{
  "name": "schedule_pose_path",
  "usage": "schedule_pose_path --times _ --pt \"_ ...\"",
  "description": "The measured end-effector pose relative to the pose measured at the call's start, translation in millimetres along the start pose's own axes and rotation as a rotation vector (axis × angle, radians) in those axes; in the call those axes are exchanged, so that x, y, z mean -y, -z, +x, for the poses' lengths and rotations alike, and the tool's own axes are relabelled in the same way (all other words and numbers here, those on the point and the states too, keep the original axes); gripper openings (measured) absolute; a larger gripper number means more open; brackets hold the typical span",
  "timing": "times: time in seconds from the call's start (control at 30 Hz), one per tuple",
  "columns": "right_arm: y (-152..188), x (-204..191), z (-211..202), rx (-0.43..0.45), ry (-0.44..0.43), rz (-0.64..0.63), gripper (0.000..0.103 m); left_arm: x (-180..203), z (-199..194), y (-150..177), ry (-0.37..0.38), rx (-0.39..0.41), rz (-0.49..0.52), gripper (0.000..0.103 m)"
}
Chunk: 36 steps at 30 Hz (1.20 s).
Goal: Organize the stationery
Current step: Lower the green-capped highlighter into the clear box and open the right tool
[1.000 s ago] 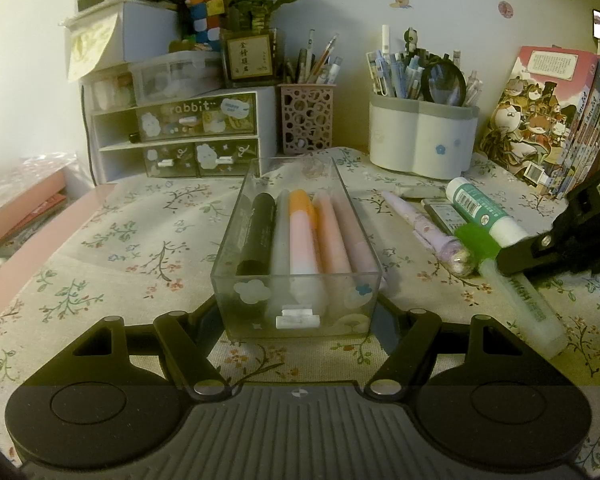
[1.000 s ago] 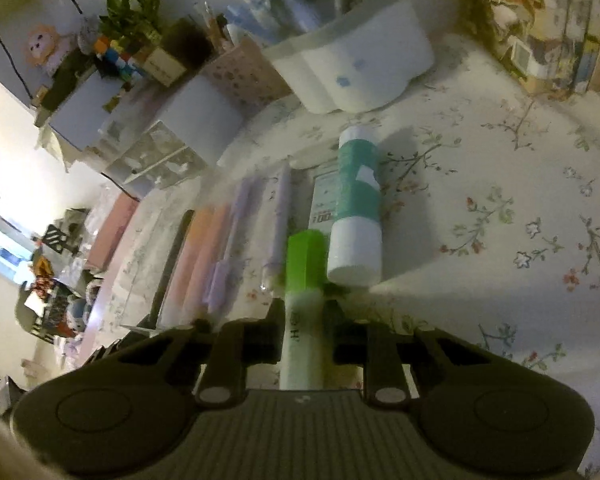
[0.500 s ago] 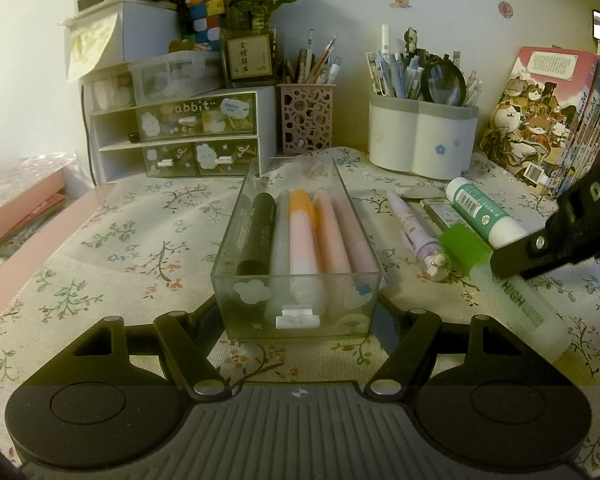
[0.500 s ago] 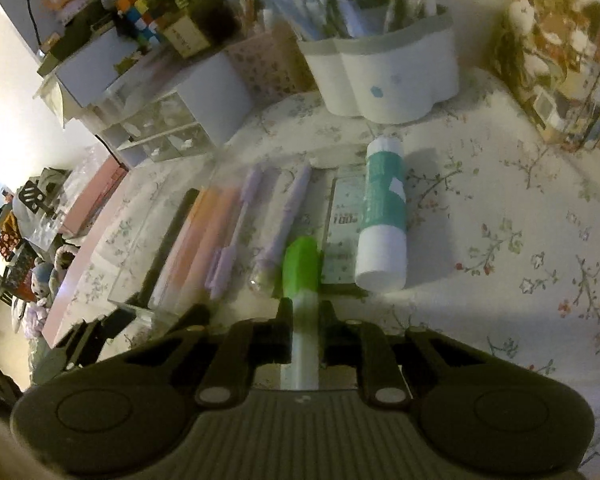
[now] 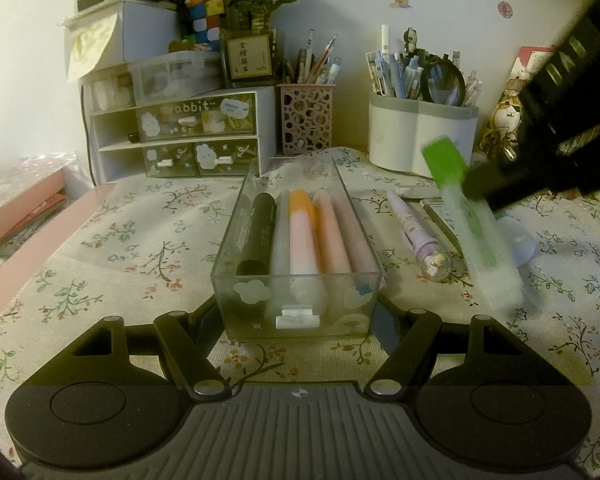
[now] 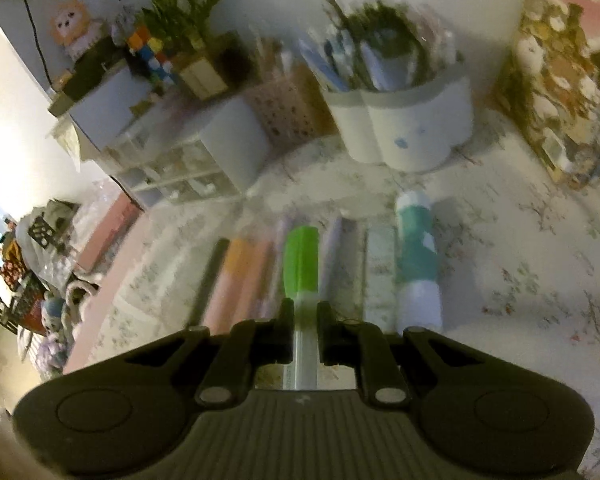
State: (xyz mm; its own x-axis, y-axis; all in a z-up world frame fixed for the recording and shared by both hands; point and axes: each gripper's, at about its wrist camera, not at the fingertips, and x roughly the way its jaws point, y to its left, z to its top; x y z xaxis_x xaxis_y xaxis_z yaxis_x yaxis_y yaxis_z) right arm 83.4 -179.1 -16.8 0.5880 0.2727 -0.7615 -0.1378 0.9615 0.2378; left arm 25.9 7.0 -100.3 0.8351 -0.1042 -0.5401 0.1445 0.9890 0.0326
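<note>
- Left gripper (image 5: 298, 312) is squeezing the clear box (image 5: 296, 264) by its near end; the box is sitting in the middle of the flowery tablecloth (image 5: 112, 240), with fat markers (image 5: 300, 236) lying in it.
- A purple pen (image 5: 414, 230) is lying just right of the box.
- Right gripper (image 6: 304, 320) is pinching the green highlighter (image 6: 301, 264) and holding it in the air, above the cloth's right side.

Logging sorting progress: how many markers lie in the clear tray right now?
5 in the clear tray, side by side: black, translucent grey-white, orange-capped pink, peach, pale pink. Any underneath would be hidden.
</note>
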Motion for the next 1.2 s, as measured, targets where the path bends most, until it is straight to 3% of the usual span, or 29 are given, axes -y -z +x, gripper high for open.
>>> schedule_pose_path --times 0.4,0.67,0.83,1.07,1.2 --pt "-32 -41 0 0.065 -0.105 -0.052 0.01 1 -1 0 0.001 0.001 0.002 0.072" --pt "-41 -64 58 -0.093 -0.169 0.028 0.01 1 -1 0 0.0 0.001 0.003 0.072" --pt "-37 -70 86 -0.164 -0.126 0.058 0.01 1 0 0 0.0 0.001 0.003 0.073" --pt "-35 -68 102 -0.242 -0.119 0.155 0.01 1 0 -1 0.001 0.001 0.003 0.073" --pt "-36 -69 99 -0.236 -0.149 0.151 0.013 0 1 -1 0.001 0.001 0.003 0.073"
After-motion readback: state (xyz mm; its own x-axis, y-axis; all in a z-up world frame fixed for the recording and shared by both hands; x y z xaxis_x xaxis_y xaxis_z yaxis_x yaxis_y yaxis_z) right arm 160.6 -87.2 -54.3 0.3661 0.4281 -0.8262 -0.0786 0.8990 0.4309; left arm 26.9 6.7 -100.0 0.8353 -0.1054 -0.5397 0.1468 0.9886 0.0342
